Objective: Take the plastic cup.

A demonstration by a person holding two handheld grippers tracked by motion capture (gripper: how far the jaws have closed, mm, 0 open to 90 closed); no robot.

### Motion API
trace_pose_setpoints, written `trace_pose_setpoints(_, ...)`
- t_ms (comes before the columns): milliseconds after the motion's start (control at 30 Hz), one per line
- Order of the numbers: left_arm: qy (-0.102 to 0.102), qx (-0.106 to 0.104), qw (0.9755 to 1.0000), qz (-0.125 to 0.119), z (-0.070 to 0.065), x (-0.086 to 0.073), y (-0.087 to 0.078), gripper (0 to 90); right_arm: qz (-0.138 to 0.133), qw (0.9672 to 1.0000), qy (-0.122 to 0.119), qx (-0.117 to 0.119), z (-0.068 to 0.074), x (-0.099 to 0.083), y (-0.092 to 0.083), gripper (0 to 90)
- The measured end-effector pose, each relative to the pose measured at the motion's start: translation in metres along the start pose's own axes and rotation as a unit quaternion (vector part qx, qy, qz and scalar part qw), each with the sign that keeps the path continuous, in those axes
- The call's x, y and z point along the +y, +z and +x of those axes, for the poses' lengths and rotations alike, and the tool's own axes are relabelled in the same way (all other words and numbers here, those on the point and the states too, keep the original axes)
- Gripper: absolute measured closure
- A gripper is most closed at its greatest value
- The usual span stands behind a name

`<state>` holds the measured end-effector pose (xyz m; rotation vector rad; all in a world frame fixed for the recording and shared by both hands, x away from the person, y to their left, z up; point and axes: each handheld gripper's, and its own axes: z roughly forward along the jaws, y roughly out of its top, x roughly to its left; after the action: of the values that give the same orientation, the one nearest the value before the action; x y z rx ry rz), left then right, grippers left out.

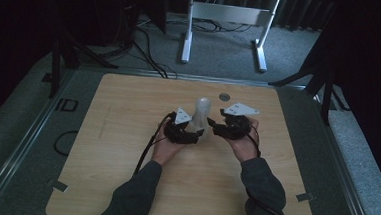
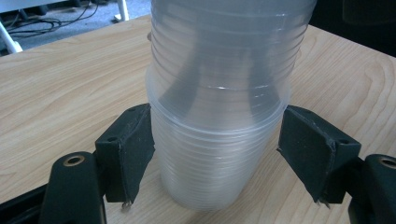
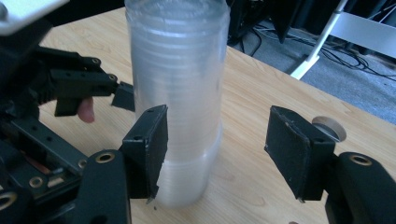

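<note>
Clear plastic cup stack [image 1: 201, 114], upright, is clamped low by L gripper [image 1: 195, 133]; R gripper [image 1: 211, 123], open & empty, is held at its 3 o'clock.

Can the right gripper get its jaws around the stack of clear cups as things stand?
Probably yes. The right gripper is open beside the stack of clear cups, with bare table between. The left gripper clamps the stack's lower part, leaving the upper cups free.

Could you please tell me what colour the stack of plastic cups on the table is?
The stack of cups is clear and colourless, with fine ribbing; the left gripper view shows it best.
</note>
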<state>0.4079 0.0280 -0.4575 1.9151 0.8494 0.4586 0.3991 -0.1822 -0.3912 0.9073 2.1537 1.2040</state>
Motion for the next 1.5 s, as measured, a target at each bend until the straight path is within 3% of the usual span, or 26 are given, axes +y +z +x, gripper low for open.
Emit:
trace_pose_setpoints(267, 0.002, 0.003, 1.0000, 0.000, 0.000, 0.000, 0.000, 26.9, -0.019, 0.9995, 0.009, 0.024, 0.003, 0.013, 0.003, 37.0)
trace_pose_setpoints(733, 0.007, 0.007, 0.9999, -0.002, -0.001, -0.001, 0.000, 27.0, -0.034, 0.9986, 0.013, 0.038, 0.008, 0.028, 0.012, 32.9)
trace_pose_setpoints(1033, 0.009, 0.012, 0.9998, -0.010, -0.002, -0.001, 0.002, 26.0, -0.036, 0.9983, 0.013, 0.043, 0.010, 0.039, 0.025, 32.9)
trace_pose_setpoints(1233, 0.008, 0.014, 0.9997, -0.016, -0.002, -0.001, 0.003, 25.5, -0.034, 0.9984, 0.016, 0.041, 0.010, 0.041, 0.026, 38.6)
trace_pose_setpoints(1500, 0.006, 0.016, 0.9996, -0.023, -0.003, -0.001, 0.005, 24.8, -0.033, 0.9987, 0.015, 0.036, 0.010, 0.042, 0.025, 39.5)
